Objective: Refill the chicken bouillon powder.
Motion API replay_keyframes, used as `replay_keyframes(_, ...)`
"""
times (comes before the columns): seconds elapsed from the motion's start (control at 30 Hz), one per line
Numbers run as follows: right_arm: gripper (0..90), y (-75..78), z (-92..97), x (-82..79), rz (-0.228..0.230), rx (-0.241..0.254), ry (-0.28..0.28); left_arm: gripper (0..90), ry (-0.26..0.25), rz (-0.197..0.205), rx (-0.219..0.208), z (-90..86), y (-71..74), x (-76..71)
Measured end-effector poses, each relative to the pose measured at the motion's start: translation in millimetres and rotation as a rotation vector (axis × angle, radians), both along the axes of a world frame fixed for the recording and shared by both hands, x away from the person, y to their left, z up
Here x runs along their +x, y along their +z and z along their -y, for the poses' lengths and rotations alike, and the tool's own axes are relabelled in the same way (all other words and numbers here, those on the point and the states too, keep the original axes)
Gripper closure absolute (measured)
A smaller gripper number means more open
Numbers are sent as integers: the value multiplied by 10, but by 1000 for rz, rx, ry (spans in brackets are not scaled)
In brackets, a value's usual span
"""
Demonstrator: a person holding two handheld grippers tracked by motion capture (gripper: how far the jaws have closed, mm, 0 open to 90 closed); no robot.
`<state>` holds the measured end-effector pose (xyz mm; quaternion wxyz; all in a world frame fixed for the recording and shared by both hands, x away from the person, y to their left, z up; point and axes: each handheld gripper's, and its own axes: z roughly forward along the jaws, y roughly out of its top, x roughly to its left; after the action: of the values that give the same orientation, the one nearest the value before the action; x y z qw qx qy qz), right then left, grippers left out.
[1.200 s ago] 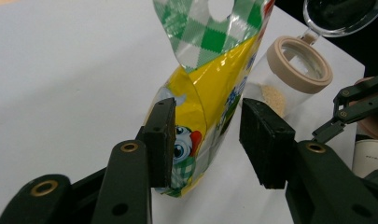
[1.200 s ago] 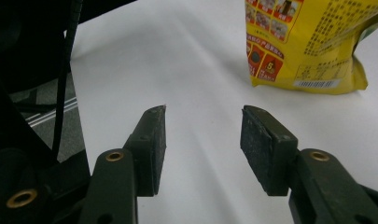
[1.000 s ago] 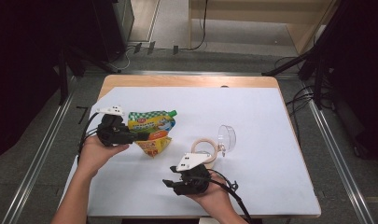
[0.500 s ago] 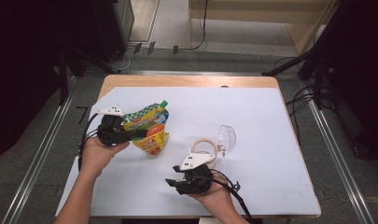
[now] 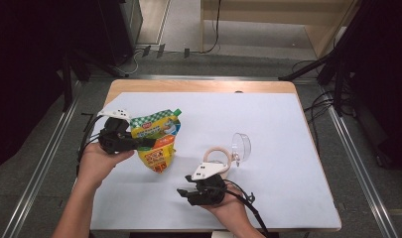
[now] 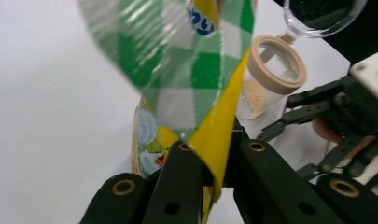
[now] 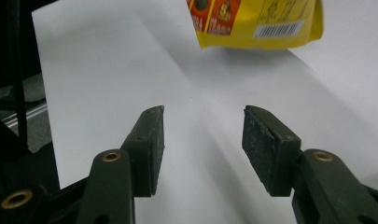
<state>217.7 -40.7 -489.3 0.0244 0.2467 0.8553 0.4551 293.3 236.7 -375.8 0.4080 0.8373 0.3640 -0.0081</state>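
Underneath, white sheet (image 5: 268, 129) covers wooden table (image 5: 198, 86); grey floor (image 5: 238, 54).

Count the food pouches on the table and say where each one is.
1. The pouch is at the table's left, held by its edge in the left gripper and lifted partly off the white sheet. None seems hidden.

The pouch (image 5: 156, 141) is a flexible stand-up pack, green-and-white chequered at the top with a green spout at one corner, yellow and red below. It hangs tilted, lifted off the white table sheet (image 5: 268, 124), to the left of the beige-rimmed jar (image 5: 219, 157).
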Motion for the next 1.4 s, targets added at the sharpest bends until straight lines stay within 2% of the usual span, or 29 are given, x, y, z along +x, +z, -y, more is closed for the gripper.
replay_keyframes(0.13, 516, -29, -48, 11, 9, -8, -3, 900, -33, 11, -2, 51, 128, -64)
replay_keyframes(0.2, 522, -43, -74, 15, -9, 0, -14, 900, -51, 12, -12, 74, 189, -100)
replay_keyframes(0.37, 545, -62, -95, 28, -8, 3, -39, 900, -100, 9, -20, 158, 321, -187)
replay_keyframes(0.57, 652, -72, -85, 57, -3, 12, -64, 900, -173, 8, -16, 319, 470, -325)
replay_keyframes(0.67, 690, -77, -73, 67, -5, 28, -87, 900, -199, 8, -22, 366, 515, -369)
replay_keyframes(0.87, 695, -89, -42, 102, -4, 47, -125, 900, -243, -7, -29, 445, 575, -441)
replay_keyframes(1.0, 694, -74, -34, 99, 31, 63, -144, 900, -261, -18, -45, 476, 588, -456)
replay_keyframes(1.07, 690, -54, -33, 82, 49, 79, -135, 900, -253, -40, -49, 482, 563, -438)
replay_keyframes(1.13, 695, -31, -45, 43, 86, 84, -116, 900, -248, -58, -57, 481, 528, -412)
replay_keyframes(1.17, 694, -26, -57, 27, 112, 61, -117, 900, -240, -67, -69, 480, 513, -401)
replay_keyframes(1.23, 688, -19, -79, -21, 144, 42, -83, 900, -228, -70, -78, 484, 509, -393)
replay_keyframes(1.3, 678, -6, -110, -75, 167, 34, -58, 900, -206, -58, -59, 506, 509, -395)
replay_keyframes(1.33, 667, 8, -147, -118, 195, 12, -32, 897, -197, -54, -51, 517, 508, -397)
replay_keyframes(1.4, 662, 27, -192, -174, 233, -23, -16, 896, -194, -59, -57, 543, 496, -393)
